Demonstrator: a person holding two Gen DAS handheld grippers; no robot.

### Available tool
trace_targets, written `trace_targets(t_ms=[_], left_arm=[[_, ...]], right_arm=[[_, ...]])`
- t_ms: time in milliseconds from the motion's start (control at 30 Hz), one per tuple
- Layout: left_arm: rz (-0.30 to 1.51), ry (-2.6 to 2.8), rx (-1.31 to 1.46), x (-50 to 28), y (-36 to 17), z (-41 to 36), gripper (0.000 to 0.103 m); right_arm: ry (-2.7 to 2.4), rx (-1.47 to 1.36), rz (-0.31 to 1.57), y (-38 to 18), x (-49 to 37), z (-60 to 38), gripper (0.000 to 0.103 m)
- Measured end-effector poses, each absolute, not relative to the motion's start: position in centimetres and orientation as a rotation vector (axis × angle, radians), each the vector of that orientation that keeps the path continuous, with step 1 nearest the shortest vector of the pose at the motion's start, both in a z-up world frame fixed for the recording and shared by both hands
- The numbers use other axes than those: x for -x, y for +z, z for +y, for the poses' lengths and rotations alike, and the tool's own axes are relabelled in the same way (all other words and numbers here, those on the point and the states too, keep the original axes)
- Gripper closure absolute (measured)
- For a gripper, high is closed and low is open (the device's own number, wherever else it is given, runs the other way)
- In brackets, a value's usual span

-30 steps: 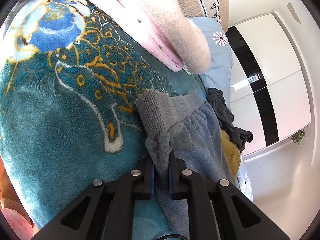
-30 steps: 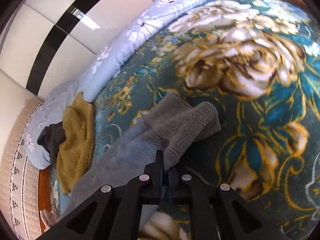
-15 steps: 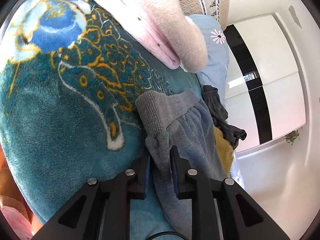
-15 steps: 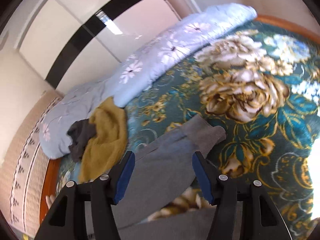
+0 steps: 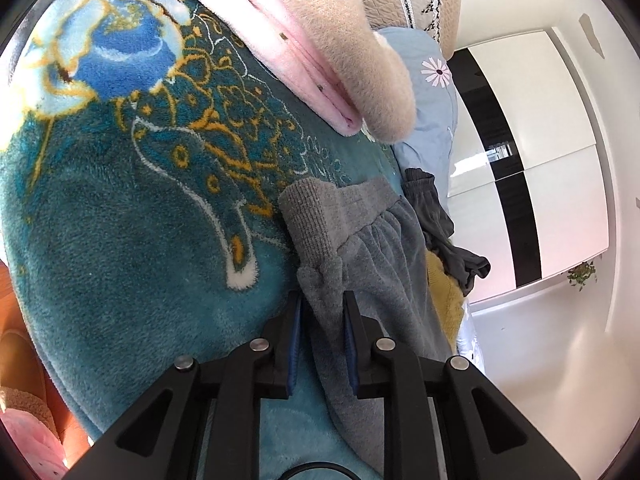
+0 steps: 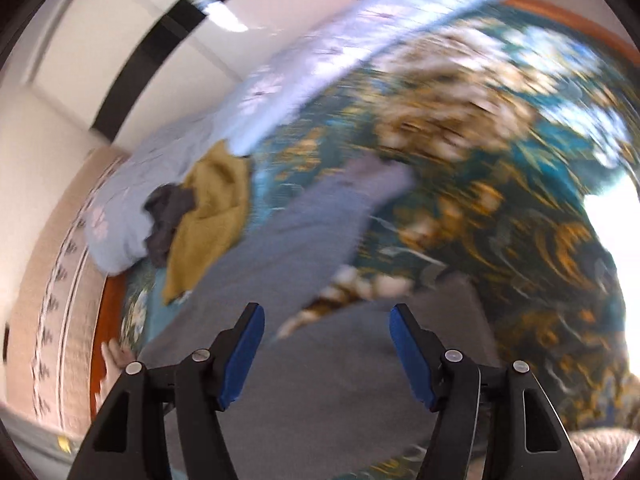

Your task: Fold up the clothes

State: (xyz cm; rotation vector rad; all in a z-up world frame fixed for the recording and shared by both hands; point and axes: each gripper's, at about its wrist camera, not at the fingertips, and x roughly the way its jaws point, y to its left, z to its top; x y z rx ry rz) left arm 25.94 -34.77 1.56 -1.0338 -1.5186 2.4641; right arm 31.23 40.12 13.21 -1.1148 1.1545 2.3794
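A: L gripper [image 5: 322,308]?
B: Jaws round a bunch of the grey trousers [image 5: 376,264] near the waistband, slightly parted; can't tell if it grips. R gripper [image 6: 326,346] wide apart, empty, above grey cloth; view blurred.
A: Trousers where?
B: Lying long across the teal blanket [image 5: 120,200]. Beyond: mustard garment [image 6: 208,216], dark one [image 6: 168,212].
A: Step?
B: Prob mid-fold. R needs a fresh hold on the cloth.

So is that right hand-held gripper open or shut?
Open: the right hand-held gripper has its blue pads wide apart, nothing between them.
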Motion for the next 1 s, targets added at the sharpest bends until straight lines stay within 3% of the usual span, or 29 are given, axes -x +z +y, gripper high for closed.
trace_targets(t_ms=[467, 700, 833, 900, 1000], left_arm=[[-1.492, 2.488, 1.047, -25.8, 1.5, -34.6, 0.084], [-1.491, 2.485, 1.047, -25.8, 1.5, -34.7, 0.084], [-1.486, 2.49, 1.048, -25.7, 1.5, -34.7, 0.084], [-1.478, 2.496, 1.05, -25.6, 1.5, -34.6, 0.084], [-1.473, 2.5, 1.053, -25.5, 1.5, -34.5, 0.084]], right_arm=[[2.185, 1.29, 1.289, 8.4, -36.0, 41.5, 0.035], [2.153, 1.323, 1.309, 6.7, -35.4, 40.1, 0.042], [2.141, 1.321, 1.334, 5.9, -34.2, 39.3, 0.049], [2.136, 1.311, 1.317, 5.8, -33.5, 39.0, 0.057], [2.162, 1.279, 1.312, 6.0, -32.5, 38.8, 0.08]])
